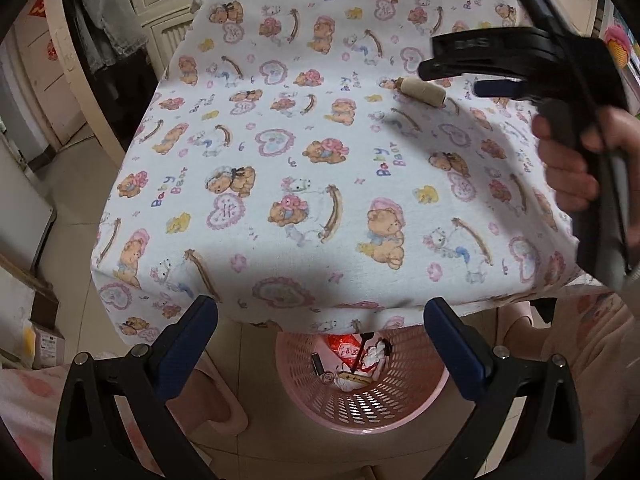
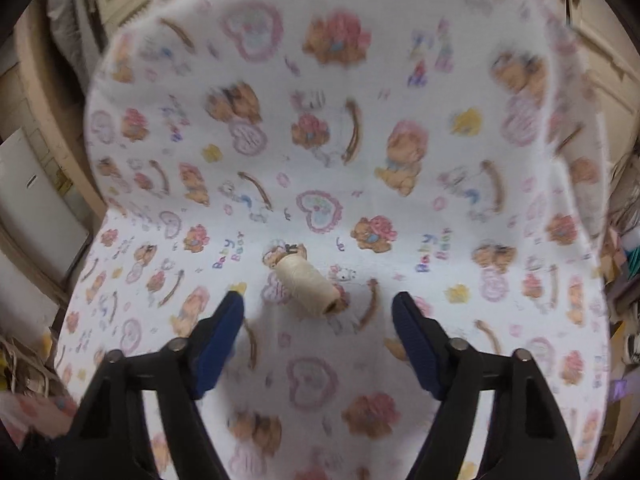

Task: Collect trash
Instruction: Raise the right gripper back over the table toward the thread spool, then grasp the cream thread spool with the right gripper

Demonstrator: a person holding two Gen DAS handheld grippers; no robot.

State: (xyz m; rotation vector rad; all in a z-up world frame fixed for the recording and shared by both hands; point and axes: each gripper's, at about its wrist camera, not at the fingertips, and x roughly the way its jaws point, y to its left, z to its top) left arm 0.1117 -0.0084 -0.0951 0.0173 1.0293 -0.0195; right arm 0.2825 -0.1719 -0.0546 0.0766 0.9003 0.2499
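A cream spool of thread [image 2: 308,286] lies on its side on the bear-print tablecloth [image 2: 320,152]; in the left wrist view the spool [image 1: 424,94] sits at the far right of the table. My right gripper [image 2: 318,298] is open over the cloth, and the spool's near end lies between its blue fingertips [image 2: 234,304] with gaps on both sides. From the left wrist the right gripper [image 1: 452,80] shows with a hand [image 1: 568,168] on its grip. My left gripper [image 1: 320,308] stands wide open and empty at the table's front edge, above a pink basket [image 1: 400,412].
The basket holds a red wrapper [image 1: 346,350], white crumpled paper [image 1: 376,354] and a small dark cylinder [image 1: 318,364]. It stands on the tiled floor below the front edge. Cabinets and hanging clothes [image 1: 104,28] are at the back left. Boxes [image 1: 44,340] lie on the floor at left.
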